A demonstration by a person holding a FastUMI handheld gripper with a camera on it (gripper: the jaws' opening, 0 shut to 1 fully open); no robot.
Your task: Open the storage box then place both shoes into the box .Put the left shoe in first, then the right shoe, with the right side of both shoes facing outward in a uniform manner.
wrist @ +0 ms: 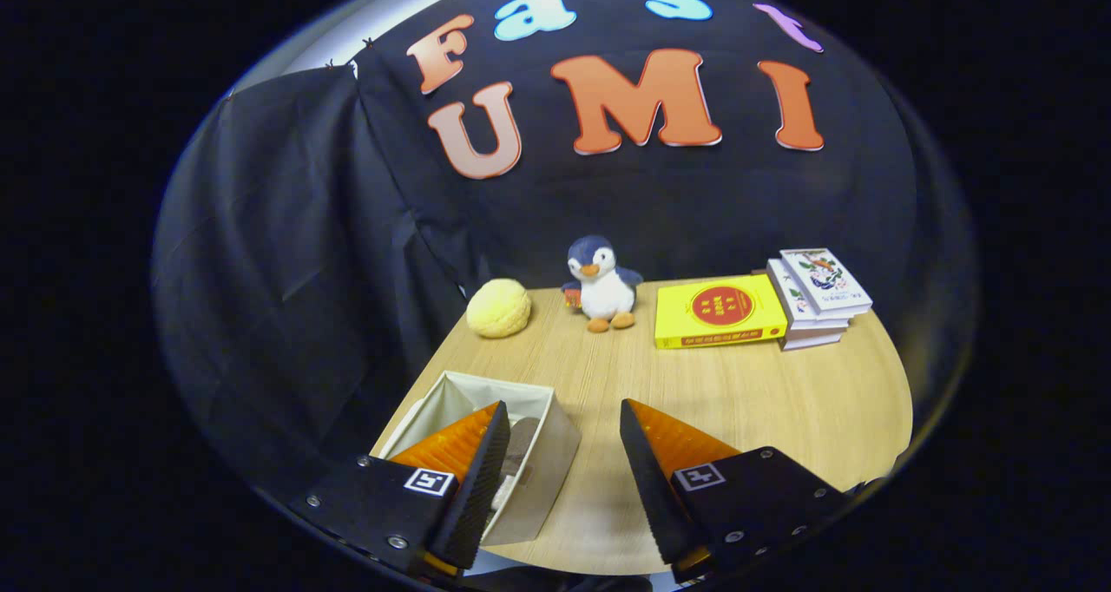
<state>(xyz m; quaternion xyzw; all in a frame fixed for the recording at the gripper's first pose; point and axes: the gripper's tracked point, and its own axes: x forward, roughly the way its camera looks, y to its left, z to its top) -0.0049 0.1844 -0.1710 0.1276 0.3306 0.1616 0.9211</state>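
On the wooden table (pixel 781 401) | storage box (pixel 542 453) at the near left, already open, something dark inside, perhaps a shoe | right of the box: gripper (pixel 564 418), fingers apart, holding nothing | advice: approach the box squarely, keep shoe sides uniform.

The gripper view rides on the gripper (pixel 562 410), above the near edge of the wooden table (pixel 781 401), and looks forward and a little down along its spread, empty fingers toward the far wall.
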